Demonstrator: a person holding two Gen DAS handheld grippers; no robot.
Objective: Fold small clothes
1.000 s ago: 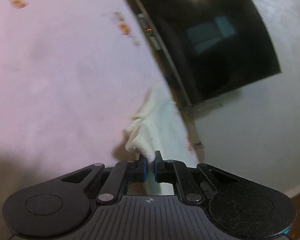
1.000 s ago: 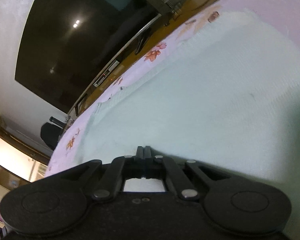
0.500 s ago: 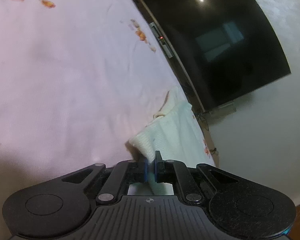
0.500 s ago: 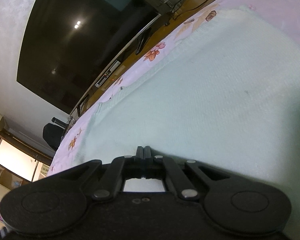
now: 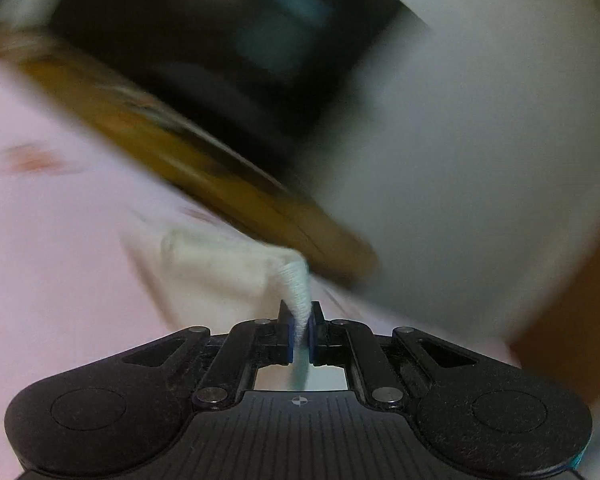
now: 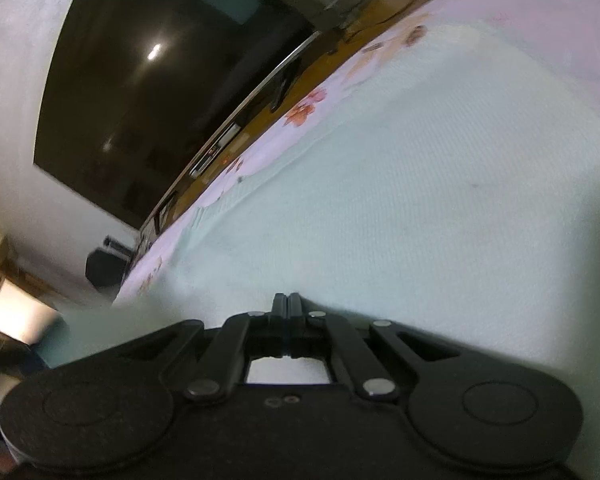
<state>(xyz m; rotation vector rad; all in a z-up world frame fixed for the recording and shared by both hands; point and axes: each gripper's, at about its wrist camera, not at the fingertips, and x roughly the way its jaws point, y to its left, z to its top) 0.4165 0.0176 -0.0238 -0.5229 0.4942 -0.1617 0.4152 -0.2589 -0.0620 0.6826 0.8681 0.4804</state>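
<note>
A pale mint knit garment [image 6: 400, 208] lies spread on the pink flowered sheet [image 6: 540, 8] and fills most of the right wrist view. My right gripper [image 6: 286, 300] is shut, its tips low over the knit, with nothing visible between the fingers. In the blurred left wrist view, my left gripper [image 5: 299, 312] is shut on a ribbed edge of the same garment [image 5: 220, 268]. The edge is raised off the sheet [image 5: 52, 240] and the cloth trails away to the left. A pale blurred fold [image 6: 112, 320] shows at the lower left of the right wrist view.
A large dark TV screen [image 6: 160, 80] hangs on a white wall [image 5: 480, 140] above a long wooden cabinet [image 5: 204, 168] just past the bed's far edge. A dark chair [image 6: 104, 268] stands at the far left.
The left gripper has risen and rolled, still holding the garment's edge, so the TV and cabinet now fill its blurred view. The right gripper stays put; a pale fold has entered its view.
</note>
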